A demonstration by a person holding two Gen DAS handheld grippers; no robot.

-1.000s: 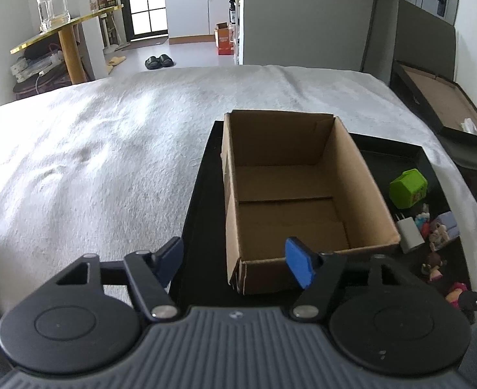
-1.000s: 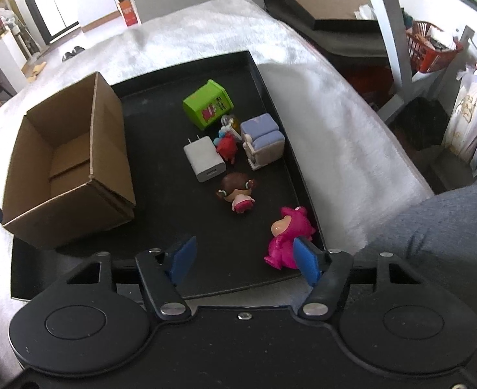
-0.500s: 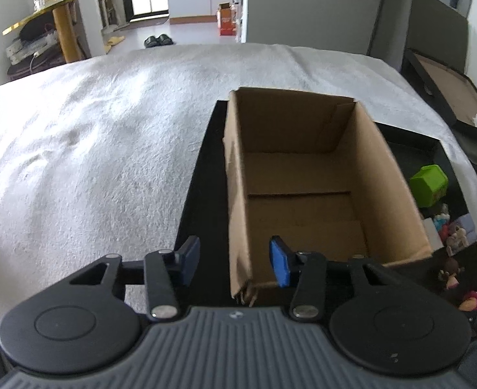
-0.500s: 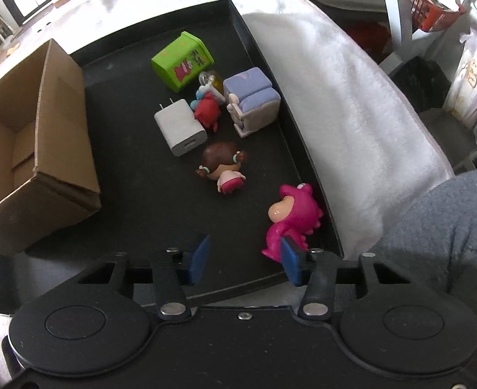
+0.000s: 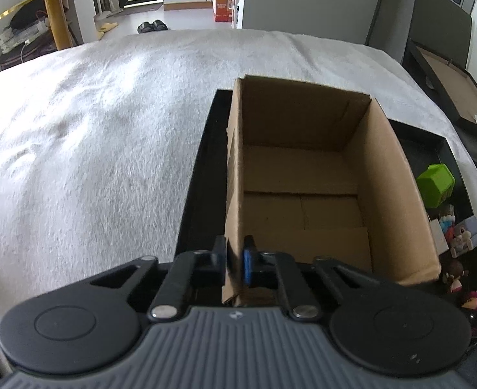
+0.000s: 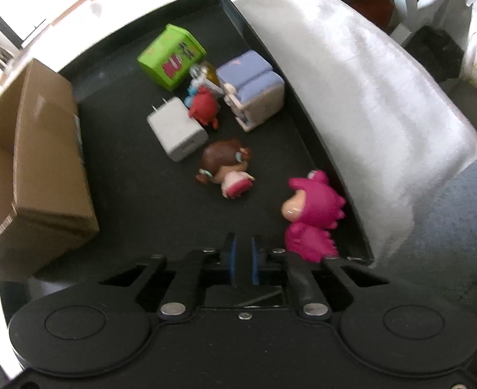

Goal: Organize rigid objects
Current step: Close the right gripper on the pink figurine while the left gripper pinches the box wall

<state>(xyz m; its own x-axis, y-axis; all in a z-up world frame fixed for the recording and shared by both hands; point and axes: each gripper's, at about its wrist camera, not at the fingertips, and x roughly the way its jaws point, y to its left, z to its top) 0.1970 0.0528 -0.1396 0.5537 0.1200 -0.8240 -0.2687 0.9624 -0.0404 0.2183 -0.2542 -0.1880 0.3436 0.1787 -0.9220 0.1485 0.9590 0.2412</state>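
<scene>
An open, empty cardboard box (image 5: 303,168) stands on the left part of a black tray (image 5: 199,175). My left gripper (image 5: 234,254) is shut on the box's left wall near its front corner, one pad on each side. In the right wrist view the tray (image 6: 141,210) holds a pink figure (image 6: 313,217), a brown-haired doll (image 6: 225,168), a white charger (image 6: 178,129), a red figure (image 6: 204,107), a green toy house (image 6: 170,56) and a purple sofa toy (image 6: 254,87). My right gripper (image 6: 243,259) is shut at the tray's near rim, just left of the pink figure, with the rim in the narrow gap between its pads.
The tray lies on a white fleecy blanket (image 5: 92,146) that spreads wide to the left. A grey-clad part of the person (image 6: 459,227) is at the tray's right. Another dark tray (image 5: 446,74) stands off the bed at the far right.
Both grippers sank toward the tray and their jaws went from open to shut, the left one onto the box wall, the right one at the tray's near rim beside the pink figure.
</scene>
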